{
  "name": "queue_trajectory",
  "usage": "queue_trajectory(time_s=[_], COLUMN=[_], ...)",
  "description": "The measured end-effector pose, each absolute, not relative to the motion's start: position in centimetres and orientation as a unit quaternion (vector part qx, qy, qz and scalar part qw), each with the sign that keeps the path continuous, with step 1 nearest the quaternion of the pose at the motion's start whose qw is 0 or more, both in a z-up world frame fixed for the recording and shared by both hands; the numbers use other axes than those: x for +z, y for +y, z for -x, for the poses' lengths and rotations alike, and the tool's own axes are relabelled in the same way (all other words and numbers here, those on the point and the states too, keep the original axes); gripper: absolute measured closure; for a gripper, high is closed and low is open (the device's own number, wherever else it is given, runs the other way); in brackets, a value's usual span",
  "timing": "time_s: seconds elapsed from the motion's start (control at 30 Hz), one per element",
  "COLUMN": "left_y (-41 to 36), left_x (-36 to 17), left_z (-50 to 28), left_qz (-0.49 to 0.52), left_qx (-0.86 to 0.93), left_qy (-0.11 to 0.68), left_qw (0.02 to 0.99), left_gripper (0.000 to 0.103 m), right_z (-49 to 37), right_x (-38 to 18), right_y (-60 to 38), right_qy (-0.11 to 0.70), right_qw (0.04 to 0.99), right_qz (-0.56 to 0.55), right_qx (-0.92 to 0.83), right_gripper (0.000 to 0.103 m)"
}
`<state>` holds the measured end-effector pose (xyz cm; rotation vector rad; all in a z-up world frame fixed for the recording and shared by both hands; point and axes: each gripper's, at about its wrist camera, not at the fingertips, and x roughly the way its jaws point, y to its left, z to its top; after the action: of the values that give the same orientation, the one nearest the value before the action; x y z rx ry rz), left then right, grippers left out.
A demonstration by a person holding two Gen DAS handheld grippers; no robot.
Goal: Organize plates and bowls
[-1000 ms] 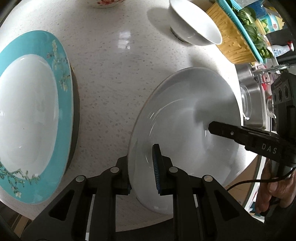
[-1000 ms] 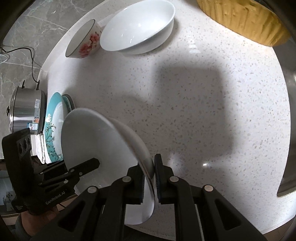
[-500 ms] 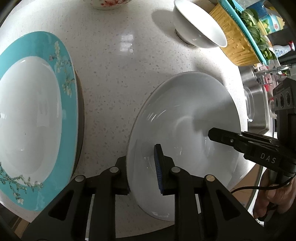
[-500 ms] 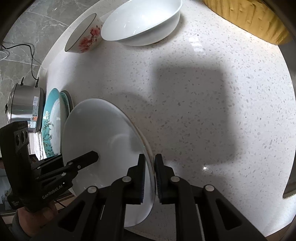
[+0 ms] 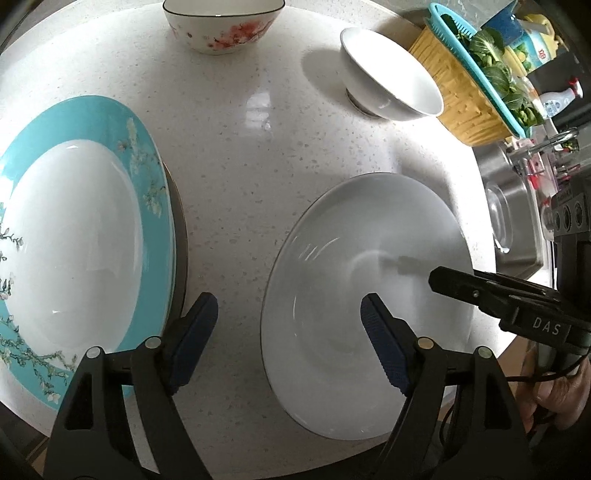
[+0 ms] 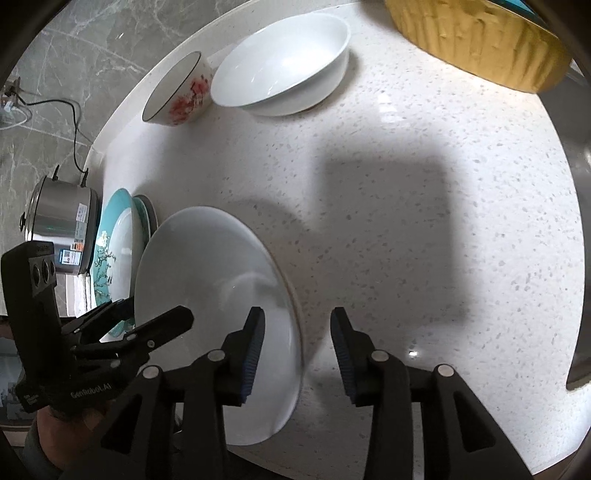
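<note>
A plain white plate [image 5: 369, 258] lies flat on the speckled counter near its front edge; it also shows in the right wrist view [image 6: 207, 273]. My left gripper [image 5: 288, 332] is open, its jaws straddling the plate's left rim without gripping. My right gripper [image 6: 297, 343] is open, its jaws straddling the plate's right rim. A teal-rimmed plate [image 5: 74, 236] sits on a stack to the left. A white bowl [image 5: 388, 88] and a flowered bowl [image 5: 221, 26] stand at the back.
A yellow basket [image 5: 461, 99] with a teal colander of greens stands at the back right. A steel sink [image 5: 509, 221] lies to the right. A steel cooker [image 6: 59, 225] stands left of the plate stack. The counter edge is close in front.
Both grippers were shut on the white plate and held it tilted. The plate now lies flat on the counter and both grippers have opened and let go.
</note>
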<state>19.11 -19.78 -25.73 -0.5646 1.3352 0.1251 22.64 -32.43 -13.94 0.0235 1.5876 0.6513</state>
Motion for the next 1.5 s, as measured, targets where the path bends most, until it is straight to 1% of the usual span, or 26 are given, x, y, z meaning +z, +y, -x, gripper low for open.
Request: queue_trajectory(time_s=[0.1, 0.17, 0.23, 0.27, 0.37, 0.5, 0.53, 0.57, 0.63, 0.77, 0.9, 1.07, 1.13, 1.2, 1.37, 1.4, 1.43, 1.47, 1.5], left_y=[-19.9, -20.1, -20.2, -20.2, -20.0, -17.6, -17.0, -16.2, -14.7, -13.9, -13.4, -15.1, -15.3, -15.0, -14.8, -14.6, -15.1, -15.4, -15.6], left_x=[-24.7, -23.6, -22.5, -21.8, -19.0, -14.5, -13.8, -13.5, -13.8, -15.5, -18.8, -21.3, -21.9, -22.4, -23.2, -23.4, -23.5, -23.7, -23.7], left_z=[-19.0, -18.9, -18.8, -18.7, -19.0, -21.8, -22.9, -24.2, -27.3, -32.9, -36.8, -38.6, -39.2, -40.1, -41.3, -41.3, -41.6, -41.6, -41.7], left_qz=[0.253, 0.241, 0.234, 0.232, 0.231, 0.23, 0.223, 0.209, 0.181, 0.15, 0.138, 0.096, 0.097, 0.104, 0.105, 0.108, 0.106, 0.1, 0.095], left_qx=[0.057, 0.058, 0.057, 0.055, 0.038, -0.013, -0.021, -0.026, -0.03, -0.06, -0.069, -0.096, -0.101, -0.104, -0.108, -0.111, -0.11, -0.103, -0.098], left_qy=[0.602, 0.597, 0.595, 0.592, 0.58, 0.539, 0.53, 0.528, 0.539, 0.567, 0.599, 0.623, 0.624, 0.623, 0.623, 0.622, 0.623, 0.622, 0.62], left_qw=[0.755, 0.762, 0.767, 0.77, 0.78, 0.81, 0.818, 0.823, 0.822, 0.808, 0.786, 0.77, 0.769, 0.768, 0.768, 0.767, 0.767, 0.769, 0.773], left_gripper=[0.024, 0.024, 0.024, 0.024, 0.024, 0.024, 0.022, 0.018, 0.018, 0.018, 0.018, 0.018, 0.018, 0.02, 0.02, 0.022, 0.025, 0.032, 0.038], right_z=[-22.9, -23.1, -23.5, -23.7, -24.3, -26.1, -26.5, -27.1, -28.3, -30.8, -32.1, -33.4, -33.9, -34.4, -35.5, -35.7, -35.9, -36.1, -36.3], right_x=[-13.3, -12.9, -12.5, -12.3, -11.4, -8.9, -8.5, -7.8, -7.1, -7.0, -8.5, -11.1, -11.6, -12.1, -13.1, -13.4, -13.5, -13.7, -14.0], right_y=[-33.3, -33.9, -34.6, -34.9, -35.5, -36.0, -36.0, -35.8, -35.3, -33.4, -31.0, -29.2, -29.4, -29.3, -29.5, -29.4, -29.1, -28.9, -28.5], right_qy=[0.692, 0.687, 0.683, 0.682, 0.671, 0.642, 0.635, 0.624, 0.608, 0.586, 0.589, 0.604, 0.61, 0.612, 0.617, 0.618, 0.619, 0.621, 0.624], right_qw=[0.663, 0.671, 0.676, 0.677, 0.69, 0.71, 0.715, 0.722, 0.734, 0.754, 0.755, 0.755, 0.753, 0.754, 0.754, 0.753, 0.753, 0.751, 0.749], right_qz=[-0.015, -0.018, -0.024, -0.026, -0.029, -0.053, -0.056, -0.059, -0.066, -0.079, -0.083, -0.089, -0.095, -0.097, -0.104, -0.104, -0.103, -0.101, -0.1], right_qx=[0.284, 0.279, 0.275, 0.274, 0.271, 0.284, 0.288, 0.293, 0.295, 0.287, 0.276, 0.239, 0.227, 0.217, 0.2, 0.2, 0.199, 0.199, 0.199], right_gripper=[0.06, 0.053, 0.05, 0.047, 0.046, 0.046, 0.045, 0.042, 0.039, 0.039, 0.039, 0.039, 0.04, 0.044, 0.045, 0.045, 0.049, 0.054, 0.057])
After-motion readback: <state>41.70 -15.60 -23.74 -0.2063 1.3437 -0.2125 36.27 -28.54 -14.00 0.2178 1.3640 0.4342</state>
